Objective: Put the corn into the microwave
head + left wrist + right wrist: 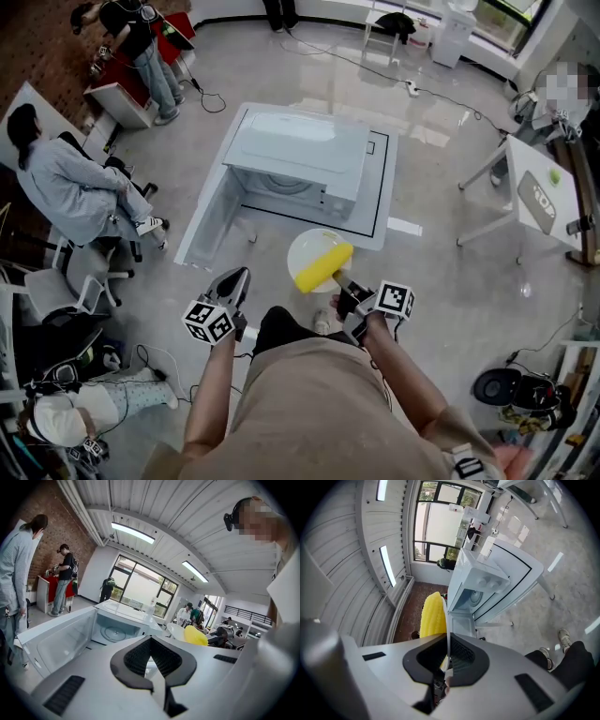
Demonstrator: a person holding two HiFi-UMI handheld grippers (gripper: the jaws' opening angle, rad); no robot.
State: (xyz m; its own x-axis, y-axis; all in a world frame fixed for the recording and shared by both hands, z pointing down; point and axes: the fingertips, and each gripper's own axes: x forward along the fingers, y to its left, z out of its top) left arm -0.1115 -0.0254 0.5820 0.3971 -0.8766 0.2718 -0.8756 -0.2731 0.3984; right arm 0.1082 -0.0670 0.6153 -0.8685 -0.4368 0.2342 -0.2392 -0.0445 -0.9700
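Observation:
A yellow corn cob [323, 267] lies on a white plate [311, 246]. My right gripper [345, 286] is shut on the plate's near rim and holds it in front of the white microwave [300, 159], near the table's front edge. The microwave door [208, 220] hangs open to the left. In the right gripper view the plate rim [448, 637] is edge-on between the pads, with the corn [432, 616] beside it. My left gripper [239, 277] is shut and empty, left of the plate. The left gripper view faces the open cavity [114, 632], with the corn [196, 636] at its right.
The microwave stands on a low white table [380, 234]. A person sits on a chair [75, 183] at the left and another stands at a red counter [141, 47]. A white side table [530, 192] is at the right. Cables run across the floor [375, 70].

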